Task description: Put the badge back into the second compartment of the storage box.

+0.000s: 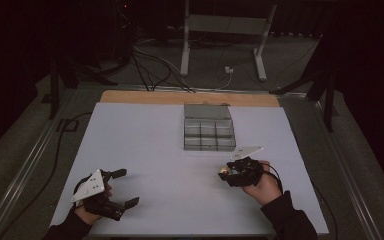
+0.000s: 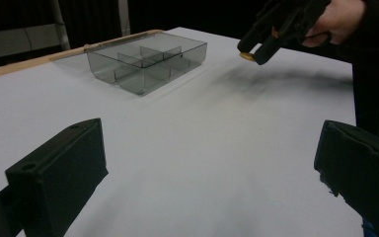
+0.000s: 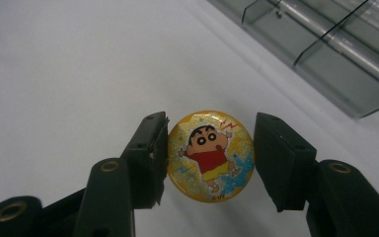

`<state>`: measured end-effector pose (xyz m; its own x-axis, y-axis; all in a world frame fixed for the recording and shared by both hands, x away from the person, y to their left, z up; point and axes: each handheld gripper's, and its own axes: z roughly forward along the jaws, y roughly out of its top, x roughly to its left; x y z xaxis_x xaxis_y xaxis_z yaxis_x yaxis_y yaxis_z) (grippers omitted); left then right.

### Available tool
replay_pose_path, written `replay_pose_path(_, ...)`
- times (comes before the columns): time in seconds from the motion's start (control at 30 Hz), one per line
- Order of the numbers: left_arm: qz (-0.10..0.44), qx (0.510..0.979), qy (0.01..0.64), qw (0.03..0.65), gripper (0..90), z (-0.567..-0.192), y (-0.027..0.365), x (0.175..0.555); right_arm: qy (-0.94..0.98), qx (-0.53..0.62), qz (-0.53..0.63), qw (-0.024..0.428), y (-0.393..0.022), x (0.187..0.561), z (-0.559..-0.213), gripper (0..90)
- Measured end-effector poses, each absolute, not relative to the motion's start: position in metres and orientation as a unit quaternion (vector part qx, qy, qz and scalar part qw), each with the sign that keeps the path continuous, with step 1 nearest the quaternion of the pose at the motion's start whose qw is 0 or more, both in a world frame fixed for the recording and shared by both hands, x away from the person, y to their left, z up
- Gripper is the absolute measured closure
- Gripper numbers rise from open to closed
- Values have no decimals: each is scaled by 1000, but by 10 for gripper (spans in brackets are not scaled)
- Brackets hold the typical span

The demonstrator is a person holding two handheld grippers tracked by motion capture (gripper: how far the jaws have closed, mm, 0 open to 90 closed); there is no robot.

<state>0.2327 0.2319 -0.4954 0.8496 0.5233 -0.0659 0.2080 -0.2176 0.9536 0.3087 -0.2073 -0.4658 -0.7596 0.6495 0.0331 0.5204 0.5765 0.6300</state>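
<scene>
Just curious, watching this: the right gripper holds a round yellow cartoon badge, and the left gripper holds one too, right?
Not quite. The right gripper does grip the badge, but the left gripper holds nothing: the left gripper view shows its jaws wide apart over the bare table.

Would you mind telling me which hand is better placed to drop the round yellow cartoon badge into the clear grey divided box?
The right. Its gripper is shut on the round yellow cartoon badge, near the clear grey divided box. The left gripper is open, empty and farther away.
</scene>
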Motion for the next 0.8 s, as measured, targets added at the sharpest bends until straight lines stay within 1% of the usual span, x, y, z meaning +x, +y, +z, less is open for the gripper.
replay_pose_path(0.6,135,768,237,579,3,-495,232,232,879,334,322,113,-192,339,-444,478)
replay_pose_path(0.8,135,769,236,579,3,-495,232,232,876,338,324,114,-190,346,-442,478)
